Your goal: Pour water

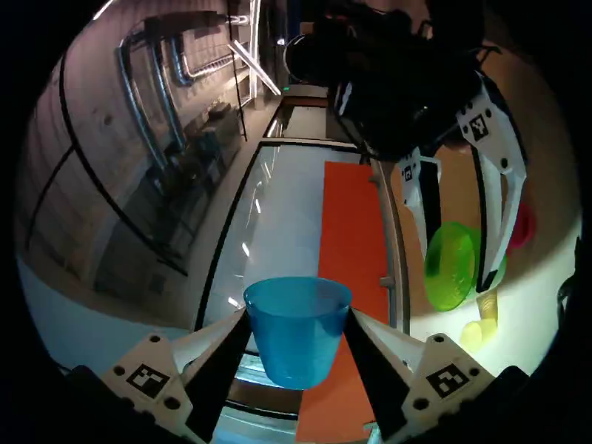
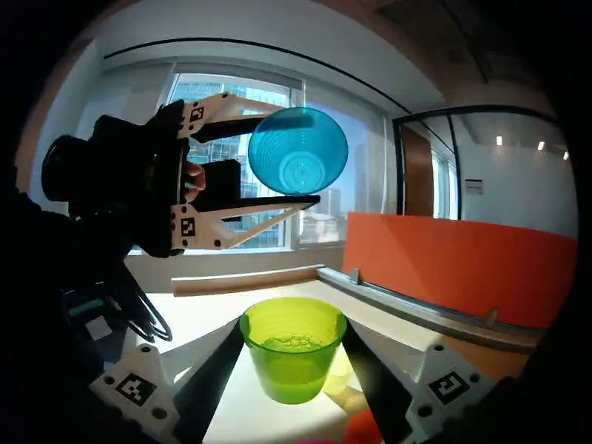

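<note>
A blue cup [image 1: 297,355] sits between the fingers of my left gripper [image 1: 297,320], which is shut on it. In the right gripper view the same blue cup [image 2: 297,140] is tipped on its side, mouth toward the camera, up and behind the green cup, still held by the left gripper [image 2: 285,161]. I see no water inside it. My right gripper [image 2: 294,331] is shut on a green cup [image 2: 294,366] standing upright, with water and bubbles in it. In the left gripper view the green cup [image 1: 450,266] appears at right in the right gripper [image 1: 459,272].
An orange partition [image 2: 459,266] runs along the table's [image 2: 214,311] far edge, with large windows [image 2: 222,111] behind. Small yellow cups [image 1: 481,325] and a red object [image 2: 362,429] lie on the table near the green cup. Cables [image 2: 140,318] trail at left.
</note>
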`<act>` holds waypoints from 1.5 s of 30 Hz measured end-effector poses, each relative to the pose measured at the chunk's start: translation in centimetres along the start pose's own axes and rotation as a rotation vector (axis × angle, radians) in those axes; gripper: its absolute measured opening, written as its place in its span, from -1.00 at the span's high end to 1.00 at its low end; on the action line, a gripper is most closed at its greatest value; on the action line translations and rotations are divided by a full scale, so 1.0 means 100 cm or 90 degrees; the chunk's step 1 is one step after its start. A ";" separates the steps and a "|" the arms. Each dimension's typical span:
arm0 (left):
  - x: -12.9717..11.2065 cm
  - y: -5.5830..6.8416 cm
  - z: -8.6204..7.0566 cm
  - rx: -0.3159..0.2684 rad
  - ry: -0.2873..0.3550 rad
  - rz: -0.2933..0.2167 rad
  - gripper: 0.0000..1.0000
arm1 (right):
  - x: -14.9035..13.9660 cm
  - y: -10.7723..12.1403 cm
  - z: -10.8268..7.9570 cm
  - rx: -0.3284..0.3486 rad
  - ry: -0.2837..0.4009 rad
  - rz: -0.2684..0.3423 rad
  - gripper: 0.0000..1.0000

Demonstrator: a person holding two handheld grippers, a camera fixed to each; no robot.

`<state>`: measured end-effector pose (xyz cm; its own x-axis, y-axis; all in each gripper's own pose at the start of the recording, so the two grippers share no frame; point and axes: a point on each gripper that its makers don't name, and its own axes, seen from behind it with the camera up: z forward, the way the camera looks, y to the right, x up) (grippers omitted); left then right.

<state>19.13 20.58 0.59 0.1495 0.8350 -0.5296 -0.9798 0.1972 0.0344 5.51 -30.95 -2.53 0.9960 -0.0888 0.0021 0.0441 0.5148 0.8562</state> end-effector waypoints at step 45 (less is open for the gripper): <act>-0.055 0.000 0.012 -0.038 -0.025 -0.747 -0.67 | 0.012 0.003 -0.009 -0.015 0.022 0.009 -0.84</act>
<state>18.51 16.59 4.54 0.9677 0.1724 -0.1839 -0.2430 0.8324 -0.4981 6.83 -30.11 -2.80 0.9986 -0.0520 -0.0045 0.0317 0.5364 0.8434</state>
